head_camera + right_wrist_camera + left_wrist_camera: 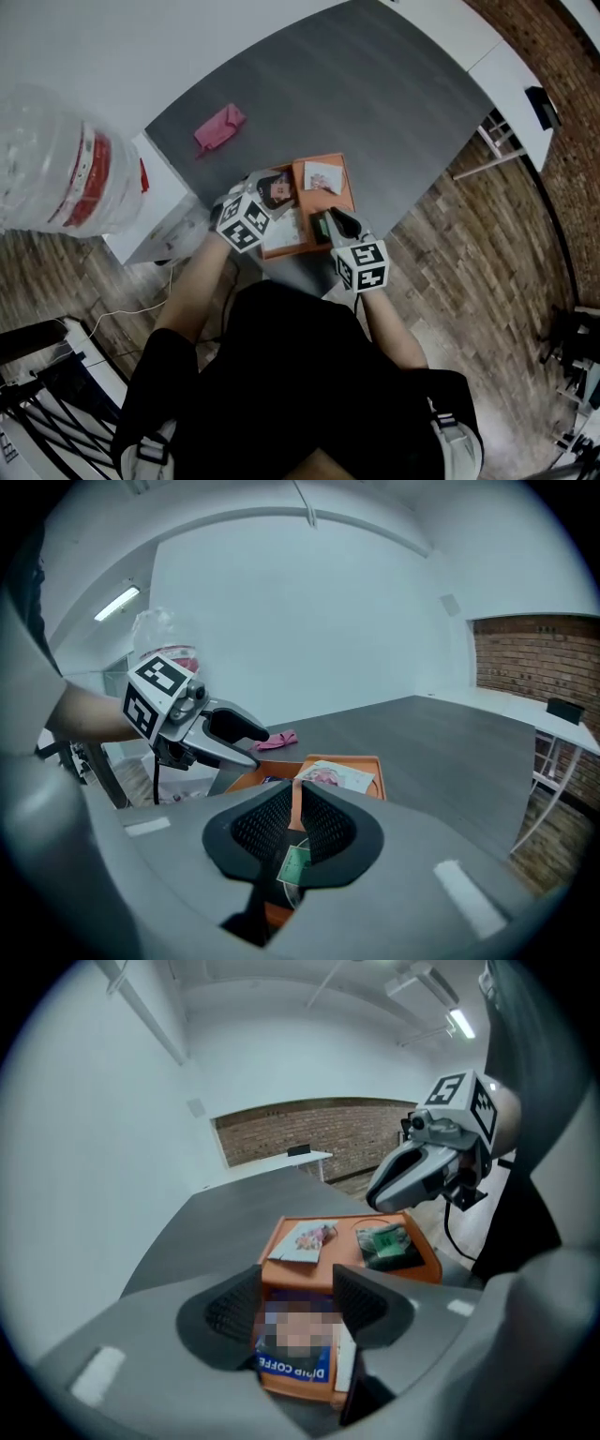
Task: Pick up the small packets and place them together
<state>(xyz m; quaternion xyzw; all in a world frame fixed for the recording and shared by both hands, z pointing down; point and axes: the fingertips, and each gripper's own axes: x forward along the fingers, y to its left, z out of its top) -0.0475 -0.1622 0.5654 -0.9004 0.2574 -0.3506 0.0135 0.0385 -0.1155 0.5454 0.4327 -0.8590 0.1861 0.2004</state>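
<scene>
Reading what print we can, only one wording comes clear: "DRIP COFFE" on the blue band of the coffee packet [295, 1354], with nothing legible after it. This packet, orange below the band, sits between the jaws of the left gripper [297, 1288]. The jaws stand wide and close on its two sides, so we take it as held, above the near end of the orange tray [346, 187].

The right gripper [295, 794] has its jaws drawn almost together. Only a thin slit is left between the pads, the tray's orange shows through it, and they pinch nothing. Below them we see the green-labelled packet [292, 864], dark around its label, whose print is too small for us to read. A white packet [302, 1241] with a pink picture lies at the far end of the tray, and its writing is also too small.

Only the left gripper view shows the green-labelled packet lying flat in the tray, with the right gripper above it and apart from it. That view also takes in a brick wall [309, 1133] beyond the grey table [375, 94]. The right gripper view shows the left gripper side-on over the tray's other side.

Only the head view gives us the layout. The tray sits at the table's near edge, and a pink cloth [219, 127] lies well apart from it on the table. A large clear bottle [56, 164] with a red band is off to the left.
</scene>
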